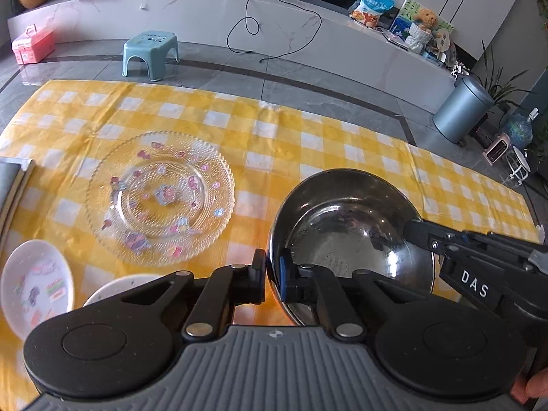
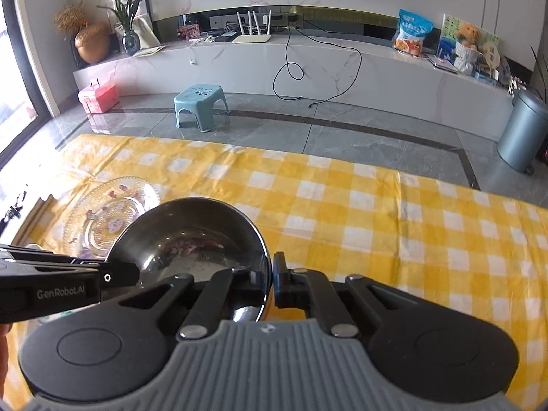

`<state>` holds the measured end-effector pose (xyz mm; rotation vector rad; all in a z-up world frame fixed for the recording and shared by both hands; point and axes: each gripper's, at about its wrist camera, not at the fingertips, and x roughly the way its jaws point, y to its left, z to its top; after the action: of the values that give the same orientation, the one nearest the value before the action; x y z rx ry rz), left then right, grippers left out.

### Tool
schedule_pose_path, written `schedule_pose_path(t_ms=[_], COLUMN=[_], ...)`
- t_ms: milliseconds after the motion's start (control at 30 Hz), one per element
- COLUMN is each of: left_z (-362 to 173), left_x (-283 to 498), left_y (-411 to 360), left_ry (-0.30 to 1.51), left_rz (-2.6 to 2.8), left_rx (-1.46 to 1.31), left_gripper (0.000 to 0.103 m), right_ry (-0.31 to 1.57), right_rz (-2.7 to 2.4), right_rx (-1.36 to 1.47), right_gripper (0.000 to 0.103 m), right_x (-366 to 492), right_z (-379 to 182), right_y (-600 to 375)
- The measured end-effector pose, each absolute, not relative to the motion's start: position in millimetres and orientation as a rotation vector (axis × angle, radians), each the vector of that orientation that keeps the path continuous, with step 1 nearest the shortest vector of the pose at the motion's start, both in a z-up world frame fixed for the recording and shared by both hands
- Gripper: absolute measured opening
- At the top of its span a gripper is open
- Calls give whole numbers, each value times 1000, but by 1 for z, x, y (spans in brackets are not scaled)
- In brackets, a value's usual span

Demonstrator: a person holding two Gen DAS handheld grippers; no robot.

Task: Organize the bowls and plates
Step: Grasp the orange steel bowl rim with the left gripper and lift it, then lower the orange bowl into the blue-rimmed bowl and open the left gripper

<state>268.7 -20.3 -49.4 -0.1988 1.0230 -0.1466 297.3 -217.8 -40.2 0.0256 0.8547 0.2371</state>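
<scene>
- The bench (image 2: pixel 394 205) wears a yellow checked cloth, and the dishes sit toward its left side.
- The glass plate (image 1: pixel 161 195) is the biggest dish. It lies flat on the cloth, just left of the metal bowl.
- The metal bowl (image 1: pixel 346 236) is next in size. It looks lifted a little off the cloth, but that is hard to tell for sure.
- Both grippers hold this bowl by its rim, one on each side.
- The left gripper (image 1: pixel 273 275) has its fingers nearly closed, pinching the left rim of the bowl.
- The right gripper (image 2: pixel 271 281) has its fingers nearly closed too, pinching the right rim.
- The small white dish (image 1: pixel 36 284) with stickers sits at the near left, apart from the bowl. Another white dish (image 1: pixel 120 284) peeks out beside it.
- The step in hand seems to be carrying the bowl to its place.
- Next, I think the bowl needs to go down gently, level, with both sides let go only once it rests.
</scene>
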Motion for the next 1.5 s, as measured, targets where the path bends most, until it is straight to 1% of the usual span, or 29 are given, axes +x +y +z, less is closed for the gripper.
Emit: schedule_pose_path(t_ms=[133, 300, 533, 800, 1000, 1200, 1500], left_z=[-22, 12, 35, 31, 11, -8, -22], left_x=[240, 194, 134, 86, 73, 67, 68], left_y=[-19, -28, -44, -62, -79, -92, -103], left_ry=[1011, 954, 913, 920, 978, 1036, 1074], left_rz=[-140, -143, -191, -245, -279, -288, -270], left_rx=[-217, -225, -273, -326, -334, -317, -297], left_gripper=[7, 7, 7, 8, 7, 7, 7], right_ry=[852, 821, 751, 741, 777, 832, 861], right_rz=[236, 230, 180, 124, 64, 27, 11], right_rx=[95, 155, 190, 250, 238, 254, 245], right_gripper=[1, 1, 2, 4, 4, 4, 4], right_x=[264, 212, 130, 65, 41, 29, 33], right_z=[-19, 12, 43, 54, 45, 24, 6], right_y=[-227, -241, -266, -296, -311, -325, -328])
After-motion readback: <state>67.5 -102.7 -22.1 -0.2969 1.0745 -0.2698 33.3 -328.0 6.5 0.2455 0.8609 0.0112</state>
